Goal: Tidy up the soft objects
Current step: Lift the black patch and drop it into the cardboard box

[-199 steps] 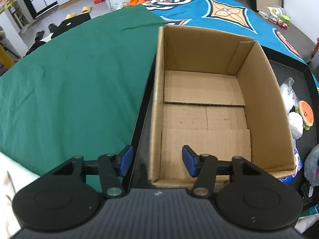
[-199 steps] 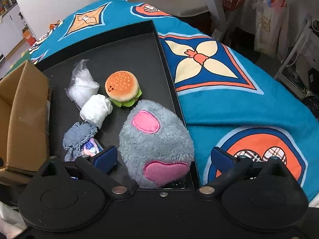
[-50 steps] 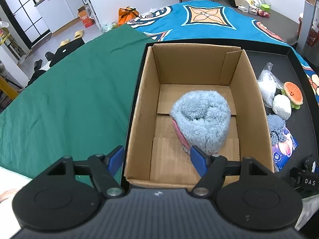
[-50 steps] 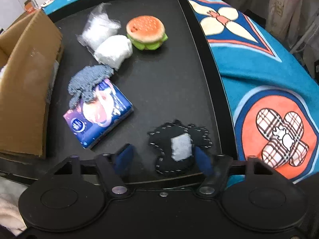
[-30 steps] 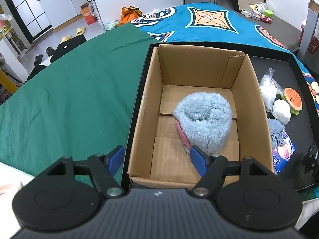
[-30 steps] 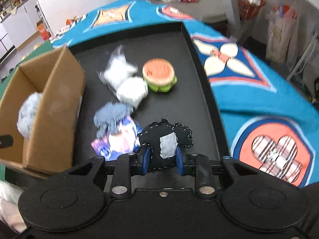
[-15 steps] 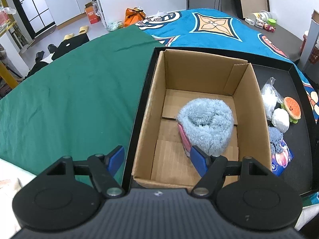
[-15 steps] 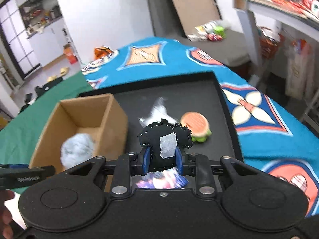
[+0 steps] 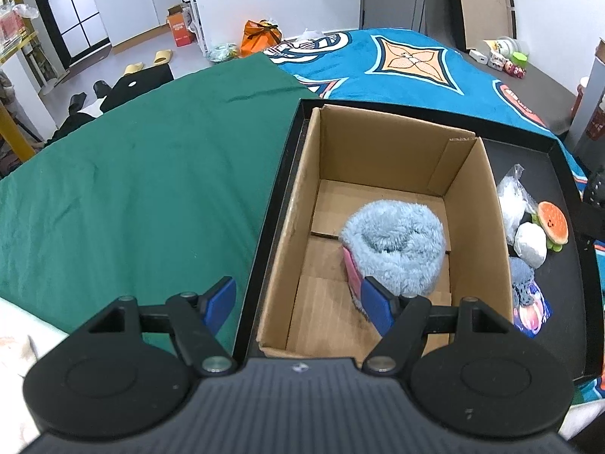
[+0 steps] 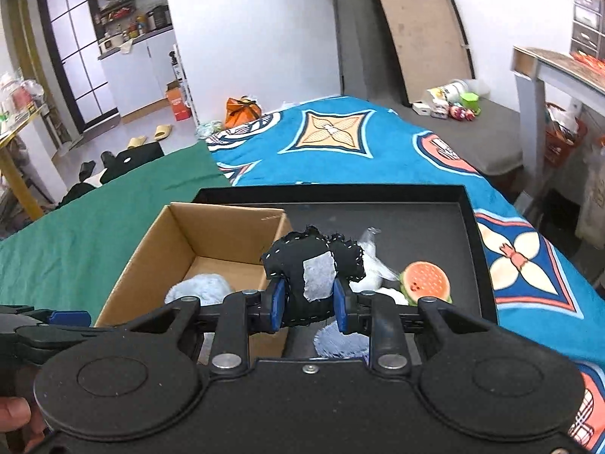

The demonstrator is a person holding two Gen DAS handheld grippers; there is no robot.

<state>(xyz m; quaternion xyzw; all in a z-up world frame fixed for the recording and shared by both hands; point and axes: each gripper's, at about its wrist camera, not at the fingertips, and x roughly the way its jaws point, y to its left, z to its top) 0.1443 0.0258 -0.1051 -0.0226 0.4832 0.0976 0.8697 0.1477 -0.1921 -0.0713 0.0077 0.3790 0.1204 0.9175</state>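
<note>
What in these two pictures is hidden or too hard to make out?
- Black stitched toy: its lower part is hidden between the right tool's pads, right wrist view.
- Blue packet: print too small; partly covered by grey cloth, left wrist view.
- Fluffy blue toy: its near side hides behind the left tool's right pad.
- Cardboard box: near floor blocked by the right tool's body.

Right gripper (image 10: 308, 304) clamped shut; left gripper (image 9: 298, 304) spread wide.
</note>
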